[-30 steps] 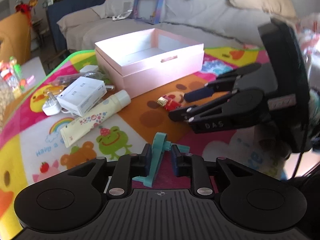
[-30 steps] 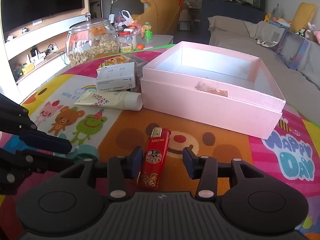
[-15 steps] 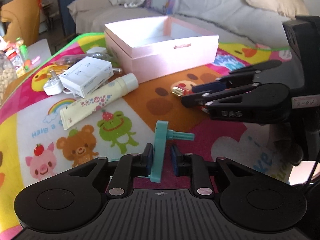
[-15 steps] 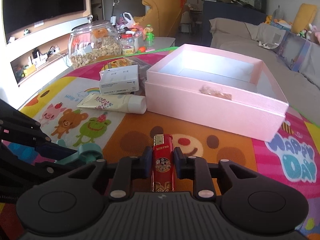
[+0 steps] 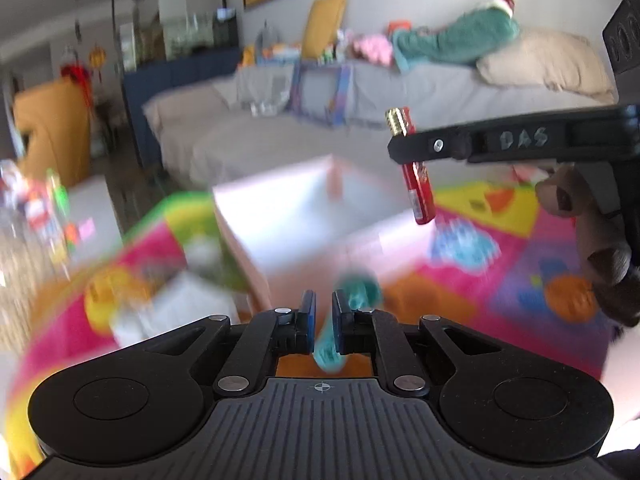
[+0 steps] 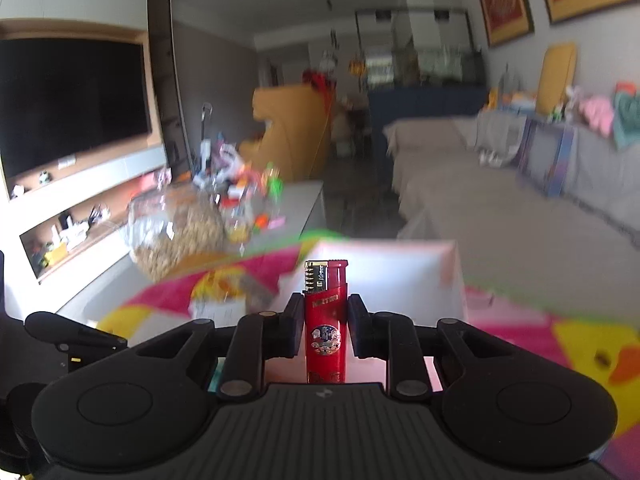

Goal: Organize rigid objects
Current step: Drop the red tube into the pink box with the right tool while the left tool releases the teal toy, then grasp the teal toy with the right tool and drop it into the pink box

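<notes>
My right gripper [image 6: 322, 330] is shut on a red lighter [image 6: 325, 336], held upright in the air above the near edge of the open pink box [image 6: 384, 264]. In the left wrist view the lighter [image 5: 418, 192] hangs from the right gripper [image 5: 408, 148] over the box's [image 5: 304, 216] right side. My left gripper [image 5: 324, 322] is shut on a teal plastic piece [image 5: 344, 320], lifted off the mat and in front of the box. The view is blurred by motion.
The colourful cartoon mat [image 5: 520, 264] covers the table. A white carton [image 5: 176, 308] lies left of the box. A glass jar of nuts [image 6: 176, 236] and small bottles stand at the far left. A grey sofa [image 5: 280, 136] lies beyond the table.
Both grippers have lifted their objects off the mat and moved toward the pink box. The lighter now hangs in the air over the box.
</notes>
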`<state>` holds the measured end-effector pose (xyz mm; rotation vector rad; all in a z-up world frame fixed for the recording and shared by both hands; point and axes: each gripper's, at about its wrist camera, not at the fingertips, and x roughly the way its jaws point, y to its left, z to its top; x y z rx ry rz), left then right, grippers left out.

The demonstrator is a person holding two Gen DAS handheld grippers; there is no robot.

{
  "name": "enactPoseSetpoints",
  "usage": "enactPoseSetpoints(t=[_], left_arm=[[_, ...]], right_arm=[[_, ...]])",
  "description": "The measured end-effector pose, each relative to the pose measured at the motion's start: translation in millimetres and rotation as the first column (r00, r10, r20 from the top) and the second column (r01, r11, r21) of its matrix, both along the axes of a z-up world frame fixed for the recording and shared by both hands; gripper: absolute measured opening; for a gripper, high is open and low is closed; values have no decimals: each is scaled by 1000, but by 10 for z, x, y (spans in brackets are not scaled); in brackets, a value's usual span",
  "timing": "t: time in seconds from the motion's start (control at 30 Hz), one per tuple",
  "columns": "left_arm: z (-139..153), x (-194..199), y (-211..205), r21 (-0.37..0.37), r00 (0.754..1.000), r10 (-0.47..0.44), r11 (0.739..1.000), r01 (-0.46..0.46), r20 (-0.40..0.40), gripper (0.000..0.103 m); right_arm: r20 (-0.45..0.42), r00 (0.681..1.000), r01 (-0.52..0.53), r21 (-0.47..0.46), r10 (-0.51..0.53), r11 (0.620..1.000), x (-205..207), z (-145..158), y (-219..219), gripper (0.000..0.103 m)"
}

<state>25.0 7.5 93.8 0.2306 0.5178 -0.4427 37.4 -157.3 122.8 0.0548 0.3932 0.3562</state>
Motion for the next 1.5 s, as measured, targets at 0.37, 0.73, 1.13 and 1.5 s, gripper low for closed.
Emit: enactPoseSetpoints(t=[0.37,0.73,1.13,1.5], left_arm=[[513,1041,25,-209,999,43,977,-39,16,15],[-316,421,382,-140,976,110,981,-137,-186,15],[-580,37,593,-197,964,111,967,-161,-241,15],[-620,0,577,-194,958,120,966,-173,-259,15]], right_arm=[[3,987,161,-23,-161,987,767,281,-176,49],[-149,989,-30,-206,-1,978,142,-653,82,55],[-276,961,-42,-211,-19,977,358,-1093,122,49],[-18,1000,-18,-108,17,994,244,5,71,45]])
